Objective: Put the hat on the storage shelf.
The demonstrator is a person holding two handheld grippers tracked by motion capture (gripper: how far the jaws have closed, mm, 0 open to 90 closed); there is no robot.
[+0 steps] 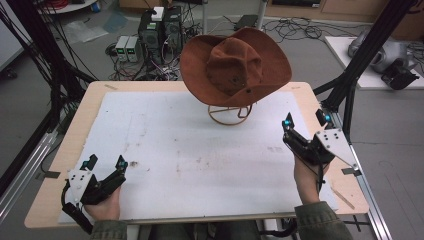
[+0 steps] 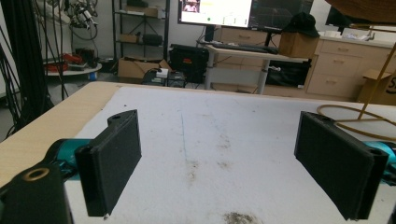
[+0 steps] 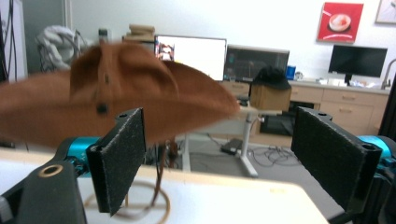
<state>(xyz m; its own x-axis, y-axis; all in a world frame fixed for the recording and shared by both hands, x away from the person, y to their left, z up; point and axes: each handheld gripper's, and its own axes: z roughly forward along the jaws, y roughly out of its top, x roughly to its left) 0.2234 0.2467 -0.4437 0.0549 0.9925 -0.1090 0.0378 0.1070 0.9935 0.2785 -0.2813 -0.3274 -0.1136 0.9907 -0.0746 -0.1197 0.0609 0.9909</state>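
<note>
At the lower left of the high view, the left gripper point(image 1: 106, 161) rests low over the tabletop point(image 1: 70, 135), held in a person's hand, its fingers point(image 2: 112, 163) spread wide with nothing between them. In the left gripper view these fingers frame only bare white mat point(image 2: 210, 140), stained with a few brownish smudges near its middle.

In the upper centre of the high view, a brown wide-brimmed hat point(image 1: 235, 62) sits tilted on a thin wire stand point(image 1: 229, 115), whose ring foot rests on the far part of the mat. The hat is well apart from both grippers.

At the right of the high view, the right gripper point(image 1: 305, 120) is raised off the mat and points toward the hat, its fingers point(image 3: 119, 158) released and wide, gripping nothing. In the right gripper view the hat point(image 3: 116, 100) appears blurred across the upper left, beyond the fingers, not between them.

Judging from this, the step in hand is the approach to the hat. The next move likely calls for bringing the open fingers around the brim's near edge, then clenching gently, since the soft brim may bend or the light stand may tip.

Beyond the tabletop, the room holds computer boxes point(image 1: 160, 30) and tangled cables on a grey floor, with monitors point(image 3: 189, 53) and cabinets at the back
</note>
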